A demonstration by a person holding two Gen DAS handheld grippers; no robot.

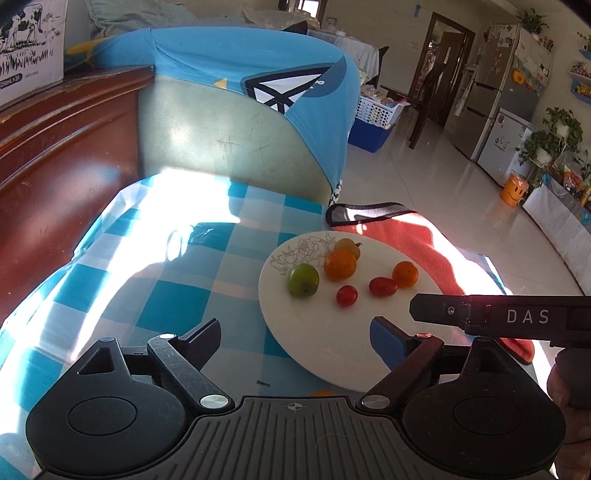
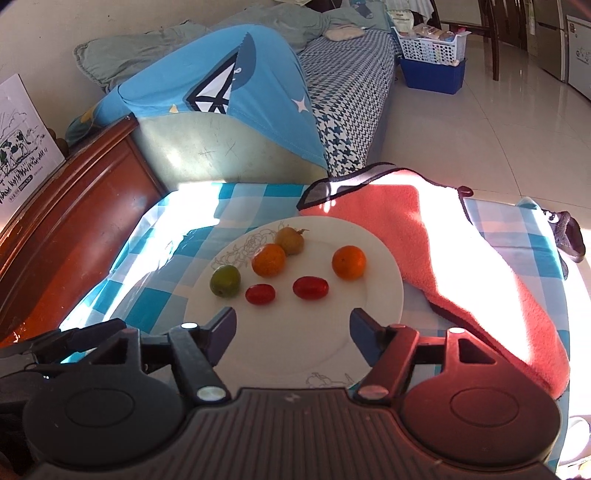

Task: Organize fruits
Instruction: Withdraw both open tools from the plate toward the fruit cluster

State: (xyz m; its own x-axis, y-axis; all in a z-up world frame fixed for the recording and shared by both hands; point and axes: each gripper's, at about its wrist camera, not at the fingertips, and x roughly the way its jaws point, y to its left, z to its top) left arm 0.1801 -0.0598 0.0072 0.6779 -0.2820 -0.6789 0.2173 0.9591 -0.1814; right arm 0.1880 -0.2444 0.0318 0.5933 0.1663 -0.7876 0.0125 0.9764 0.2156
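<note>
Both grippers' jaws gape empty over the white plate [image 2: 384, 295] holding six small fruits [image 2: 268, 260].

The plate's [image 2: 384, 291] near rim hides behind the right gripper [image 2: 291, 330]. The towel [image 1: 417, 243] is part covered by the plate at 9 o'clock. The fridge [image 2: 550, 33] is cut off.

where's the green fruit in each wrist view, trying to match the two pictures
Left wrist: the green fruit sits on the left part of the white plate, just right of picture centre, left of the nearer orange.
Right wrist: the green fruit is at the plate's left edge, left of picture centre.
Shared landmark: the rose line drawing on the plate, just behind the fruit.
</note>
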